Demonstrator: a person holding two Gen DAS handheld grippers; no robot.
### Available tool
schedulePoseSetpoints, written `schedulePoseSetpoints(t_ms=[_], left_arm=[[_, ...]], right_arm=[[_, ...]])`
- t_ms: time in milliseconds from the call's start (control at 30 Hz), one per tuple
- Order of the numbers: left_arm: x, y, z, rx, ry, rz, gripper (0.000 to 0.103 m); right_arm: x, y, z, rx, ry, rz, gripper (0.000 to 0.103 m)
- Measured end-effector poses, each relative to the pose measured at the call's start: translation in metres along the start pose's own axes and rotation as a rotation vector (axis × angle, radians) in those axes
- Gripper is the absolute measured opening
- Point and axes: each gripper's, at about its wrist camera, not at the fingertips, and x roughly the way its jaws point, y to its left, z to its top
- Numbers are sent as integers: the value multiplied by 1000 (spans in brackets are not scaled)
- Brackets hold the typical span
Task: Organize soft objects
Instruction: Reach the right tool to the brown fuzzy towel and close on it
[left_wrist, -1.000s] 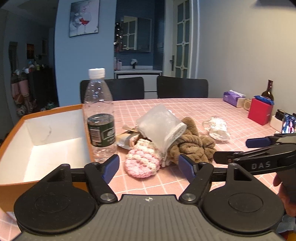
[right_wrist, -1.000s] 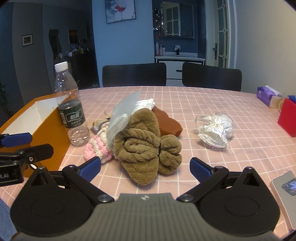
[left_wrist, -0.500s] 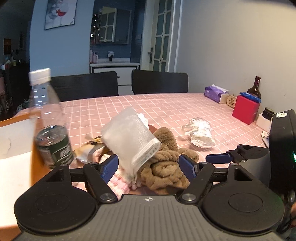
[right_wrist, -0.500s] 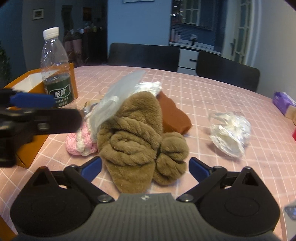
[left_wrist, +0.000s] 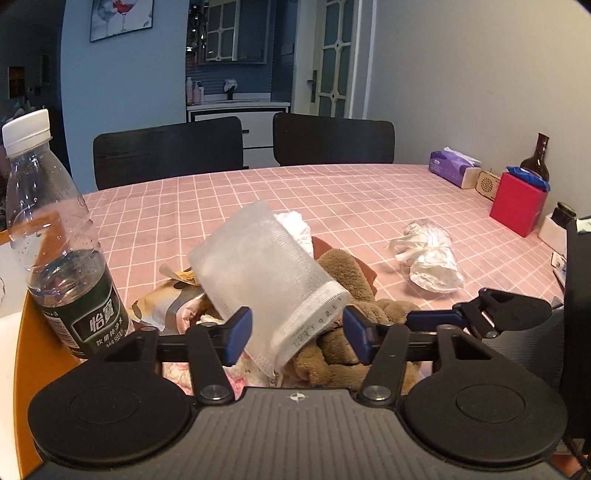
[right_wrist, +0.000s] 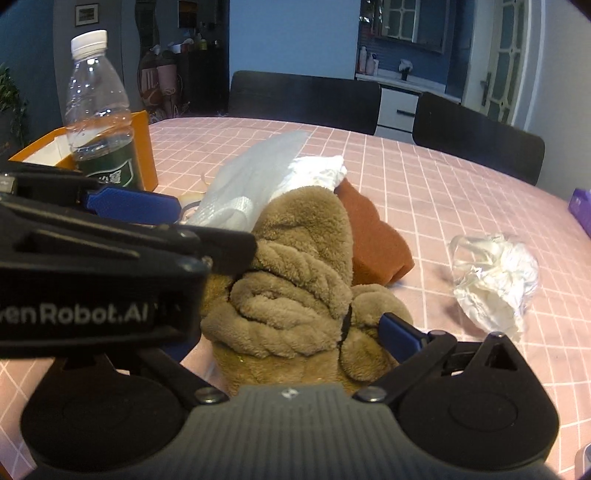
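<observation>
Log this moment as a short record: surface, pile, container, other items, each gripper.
surface: pink checked tablecloth
pile: mesh pouch on top, brown plush under it, rust cloth behind
container: orange box, left of pile
other items: water bottle by the box; crumpled plastic lying apart
left gripper: jaws just closing either side of the pouch, no clear grip
right gripper: open around the plush

R gripper (right_wrist: 295, 332) left pad hidden behind L gripper (right_wrist: 110, 258).
</observation>
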Motion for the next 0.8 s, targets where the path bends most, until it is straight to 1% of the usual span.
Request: schedulePoseSetpoints(t_ms=[33, 67, 133, 167, 200, 233, 267, 300, 333, 367, 400, 433, 500, 600, 667, 700, 733, 767, 800], left_arm=[[0, 1, 0, -8, -1, -2, 57], [1, 2, 0, -13, -1, -3, 54], [3, 4, 0, -19, -3, 2, 45], [3, 5, 0, -21, -3, 5, 44], [4, 6, 0, -22, -3, 7, 39], [5, 7, 0, -23, -2, 8, 33], [5, 7, 0, -26, 0, 9, 30], [6, 8, 0, -29, 0, 9, 24], [6, 9, -1, -30, -2, 9, 16], [6, 9, -1, -27, -3, 11, 12], [6, 9, -1, -23, -5, 16, 5], [6, 8, -1, -23, -8, 15, 3], [4, 8, -1, -22, -16, 15, 1], [0, 9, -2, -18, -35, 24, 1], [-4, 8, -2, -14, -47, 35, 1], [-6, 8, -3, -12, -53, 38, 1], [-9, 8, -3, -11, -58, 41, 1], [-11, 8, -3, -10, -64, 43, 1], [-13, 8, -3, -10, -68, 45, 0]], right_arm=[[2, -1, 0, 4, 8, -2, 93], [4, -1, 0, 9, 12, -5, 92], [5, -2, -2, 15, 11, 0, 91], [5, -2, -2, 14, 10, -2, 89], [5, -2, -3, 13, 8, -4, 88], [4, -1, -3, 14, 7, -3, 86], [4, -2, -3, 16, 6, -3, 84], [4, -2, -4, 17, 4, -4, 83], [3, -2, -4, 18, 3, -3, 81], [2, -2, -5, 19, 1, -3, 79], [1, -2, -5, 20, 0, -3, 78], [1, -3, -4, 17, 0, -3, 75], [-2, 0, -6, 6, -3, -8, 70], [-7, -1, -7, 11, -11, -8, 61], [-10, -3, -6, 24, -20, -8, 52], [-12, -4, -6, 27, -24, -8, 50], [-14, -4, -6, 29, -28, -9, 45], [-17, -4, -5, 27, -37, -9, 32], [-21, -4, -4, 25, -44, -1, 22]])
